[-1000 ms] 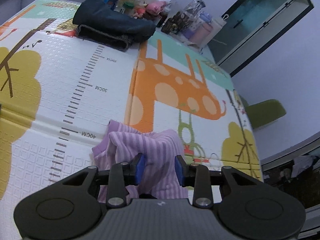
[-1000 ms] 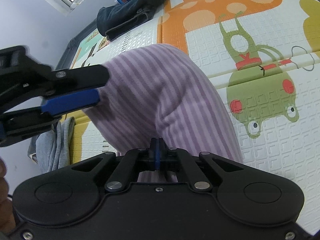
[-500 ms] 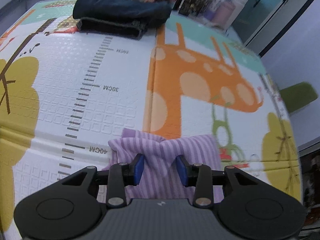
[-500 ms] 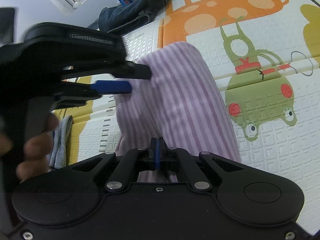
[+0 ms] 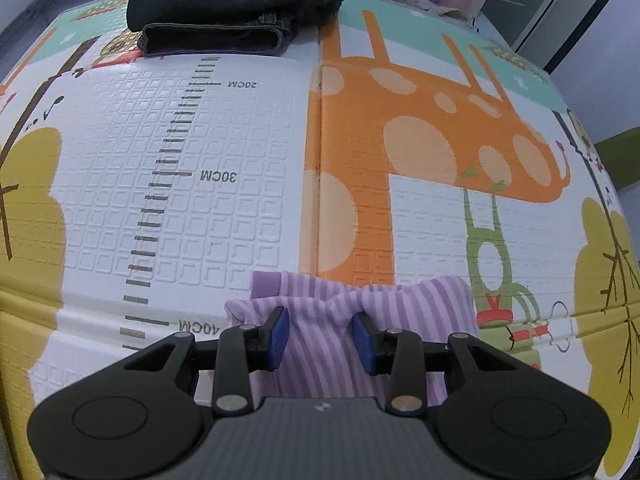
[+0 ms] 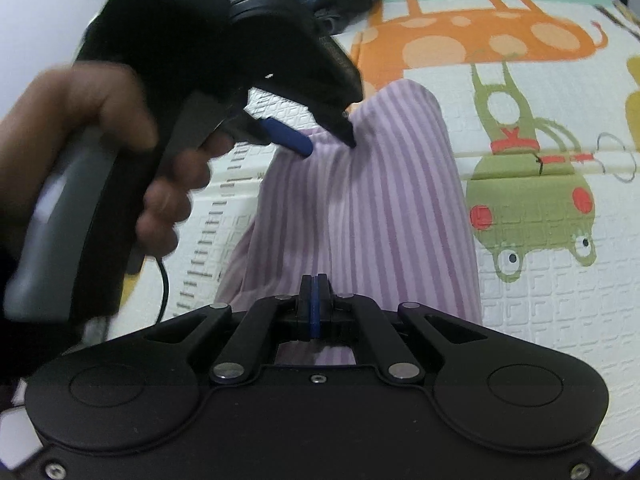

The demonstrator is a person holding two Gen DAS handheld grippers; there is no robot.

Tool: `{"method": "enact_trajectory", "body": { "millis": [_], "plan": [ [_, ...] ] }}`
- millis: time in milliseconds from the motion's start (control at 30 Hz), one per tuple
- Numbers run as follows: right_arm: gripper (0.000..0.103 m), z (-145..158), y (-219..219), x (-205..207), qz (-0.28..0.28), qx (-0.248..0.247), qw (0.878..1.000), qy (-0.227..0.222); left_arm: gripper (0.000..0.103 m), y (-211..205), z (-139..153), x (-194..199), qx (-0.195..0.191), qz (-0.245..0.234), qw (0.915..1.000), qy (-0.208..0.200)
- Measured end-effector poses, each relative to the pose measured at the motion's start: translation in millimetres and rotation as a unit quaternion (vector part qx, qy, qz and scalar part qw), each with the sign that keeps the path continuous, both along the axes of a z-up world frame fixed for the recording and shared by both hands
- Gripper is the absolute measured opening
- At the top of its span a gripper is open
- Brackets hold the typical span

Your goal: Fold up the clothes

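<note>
Garment has been lowered onto mat; left hand-held gripper half-open astride a fold, right hand-held gripper clamped on its edge. Fold nearly laid.

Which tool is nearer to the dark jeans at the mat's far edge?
Left. The left tool sits at the far end of the striped purple garment, toward the dark jeans; the right tool grips the near end.
</note>
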State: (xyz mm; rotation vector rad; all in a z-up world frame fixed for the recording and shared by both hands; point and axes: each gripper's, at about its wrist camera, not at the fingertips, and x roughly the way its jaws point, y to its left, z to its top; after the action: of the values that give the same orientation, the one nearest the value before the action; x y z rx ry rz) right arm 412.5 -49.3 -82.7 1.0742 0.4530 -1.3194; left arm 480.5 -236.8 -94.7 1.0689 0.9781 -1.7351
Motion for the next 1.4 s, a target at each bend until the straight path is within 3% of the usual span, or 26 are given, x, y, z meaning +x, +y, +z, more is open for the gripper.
{"method": "enact_trajectory", "body": {
  "millis": [200,367,633,800,967,1400],
  "plan": [
    [0.002,29.1,3.9,-19.3,-0.03,-0.024,0.999,-0.025,0.038,-3.9,1.5,21.2,0.014,0.019,0.998,0.059],
    [0.002,56.5,-15.1,-49.1,-0.081,-0.057,0.995,0.004,0.037,6.6,22.3,36.6,-0.005,0.03,0.9931,0.113],
    [0.002,45.0,-75.1,-79.7,-0.085,-0.044,0.995,-0.018,0.037,37.7,35.8,39.6,-0.042,0.008,0.9933,0.108],
    [0.0,25.3,-99.9,-76.6,-0.064,-0.028,0.998,-0.003,0.037,50.8,30.3,48.0,-0.023,0.013,0.9927,0.118],
    [0.0,16.8,-109.4,-76.9,-0.059,-0.008,0.998,0.002,0.038,80.3,30.4,52.7,-0.002,-0.023,0.9887,0.148],
    [0.0,6.9,-132.7,-74.0,-0.041,0.053,0.998,0.018,0.042,115.6,1.9,66.2,0.016,-0.091,0.9895,0.112]
  ]
}}
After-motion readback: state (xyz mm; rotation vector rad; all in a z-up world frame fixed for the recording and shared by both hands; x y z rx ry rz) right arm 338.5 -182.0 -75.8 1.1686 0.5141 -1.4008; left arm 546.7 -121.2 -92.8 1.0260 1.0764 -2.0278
